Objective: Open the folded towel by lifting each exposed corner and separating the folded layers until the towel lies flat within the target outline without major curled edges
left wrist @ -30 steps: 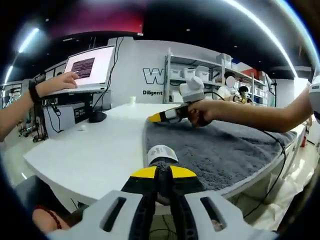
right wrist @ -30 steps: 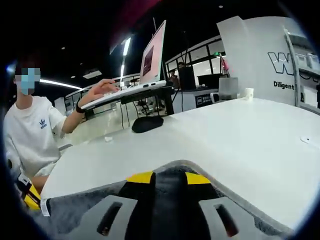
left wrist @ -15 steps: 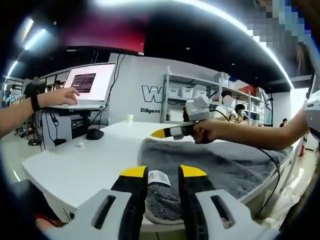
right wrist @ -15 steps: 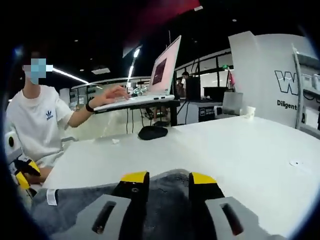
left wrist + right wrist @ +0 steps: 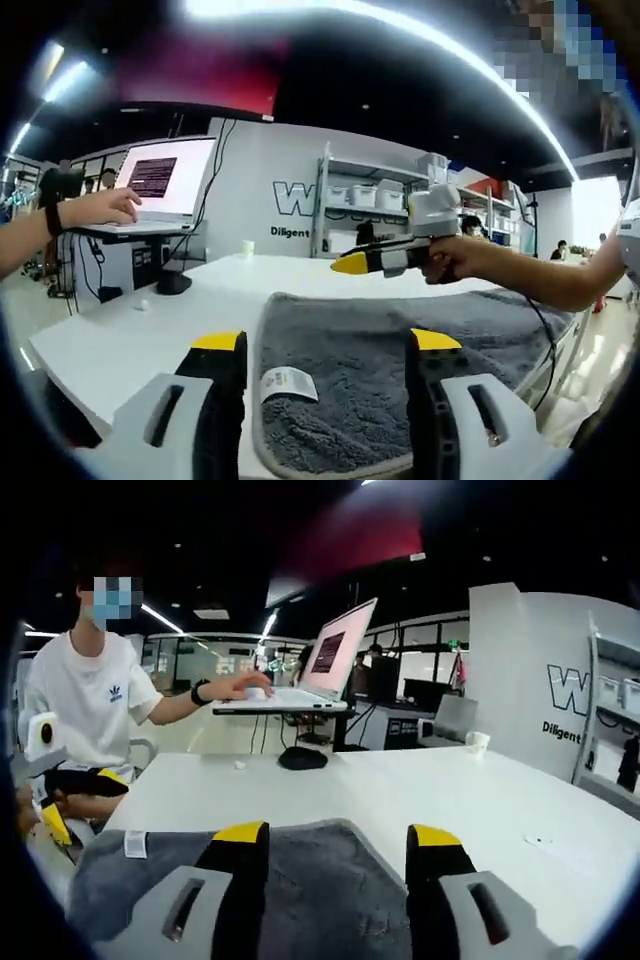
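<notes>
White desk [image 5: 420, 800] carried the grey towel [image 5: 400, 370], spread beneath both grippers. Left gripper [image 5: 325, 345] hung wide above its tagged corner [image 5: 287, 383]; right gripper [image 5: 338, 838] gaped over the far corner.

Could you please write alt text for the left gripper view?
A grey towel lies spread on a white table, its white label between the open left gripper fingers. Beyond it, a hand holds the right gripper above the towel.
</notes>
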{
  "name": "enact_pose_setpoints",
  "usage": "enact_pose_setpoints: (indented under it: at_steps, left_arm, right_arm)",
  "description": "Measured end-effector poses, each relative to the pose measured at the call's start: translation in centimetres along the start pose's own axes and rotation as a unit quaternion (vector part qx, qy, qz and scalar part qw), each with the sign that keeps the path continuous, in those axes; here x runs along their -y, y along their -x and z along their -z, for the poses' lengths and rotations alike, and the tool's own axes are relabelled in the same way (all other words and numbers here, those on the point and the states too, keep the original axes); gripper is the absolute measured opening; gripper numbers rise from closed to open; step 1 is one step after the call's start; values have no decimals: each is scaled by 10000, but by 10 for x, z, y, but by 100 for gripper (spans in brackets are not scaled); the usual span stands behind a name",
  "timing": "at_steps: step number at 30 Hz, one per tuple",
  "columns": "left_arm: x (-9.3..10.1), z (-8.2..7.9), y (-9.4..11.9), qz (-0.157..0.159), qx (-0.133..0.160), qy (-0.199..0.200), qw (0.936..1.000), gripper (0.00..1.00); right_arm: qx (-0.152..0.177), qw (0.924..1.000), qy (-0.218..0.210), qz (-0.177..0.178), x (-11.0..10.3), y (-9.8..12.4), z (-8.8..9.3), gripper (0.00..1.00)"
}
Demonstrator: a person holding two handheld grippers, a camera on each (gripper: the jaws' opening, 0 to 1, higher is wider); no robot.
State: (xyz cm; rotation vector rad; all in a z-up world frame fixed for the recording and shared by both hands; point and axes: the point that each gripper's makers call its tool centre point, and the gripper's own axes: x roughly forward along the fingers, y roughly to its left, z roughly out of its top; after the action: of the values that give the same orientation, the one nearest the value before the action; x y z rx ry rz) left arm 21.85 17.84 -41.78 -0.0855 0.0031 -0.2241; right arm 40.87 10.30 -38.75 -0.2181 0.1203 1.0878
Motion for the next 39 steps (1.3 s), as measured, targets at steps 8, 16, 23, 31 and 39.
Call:
enact_pose_setpoints:
  at_steps: [8, 16, 23, 31, 39]
  left_arm:
    - [16, -6, -11, 265, 63, -69, 9996, 65]
    - [31, -12, -23, 495, 112, -105, 9987, 71]
    - [45, -16, -32, 686, 127, -137, 9975, 73]
    - [59, -21, -41, 828, 168, -232, 9962, 77]
    - [67, -25, -46, 834, 176, -234, 9961, 87]
  right_arm:
    - [167, 9992, 92, 355, 12, 54, -7, 54]
    - [290, 9966, 403, 655, 11, 115, -10, 57]
    - [415, 9944, 385, 893, 16, 158, -12, 58]
    - [589, 9889, 523, 1263, 18, 219, -10, 60]
    - [488, 9828, 522, 1702, 28, 273, 8, 63]
